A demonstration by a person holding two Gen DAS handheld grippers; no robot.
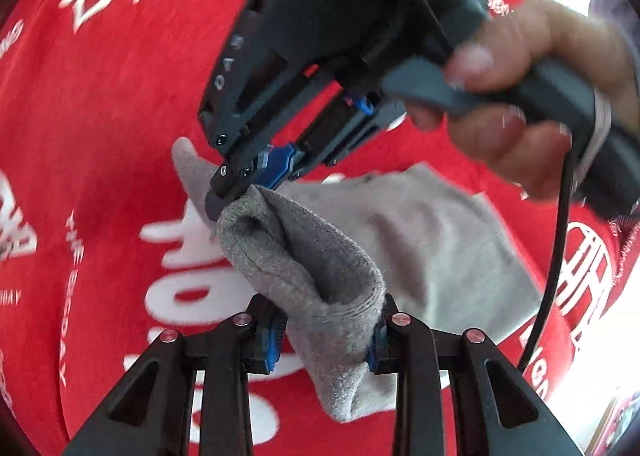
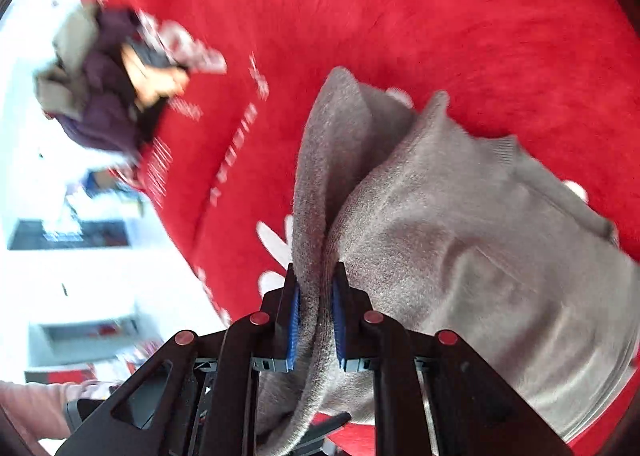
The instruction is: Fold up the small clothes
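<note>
A small grey knit garment [image 1: 432, 240] lies partly on a red cloth with white lettering [image 1: 100, 115]. My left gripper [image 1: 328, 320] at the bottom of the left wrist view is shut on a raised fold of it. A hand [image 1: 532, 95] brings my right gripper [image 1: 224, 195] in from the upper right, and its tips pinch the garment's upper edge. In the right wrist view the right gripper [image 2: 316, 296] is shut on a doubled fold of the grey garment [image 2: 460, 236], whose body spreads to the right over the red cloth [image 2: 400, 15].
A heap of other clothes [image 2: 100, 95], purple and grey, sits at the red cloth's far left edge, blurred. Beyond that edge is a bright white floor or surface [image 2: 80, 276] with dark boxes. A black cable [image 1: 556, 256] hangs from the right gripper's handle.
</note>
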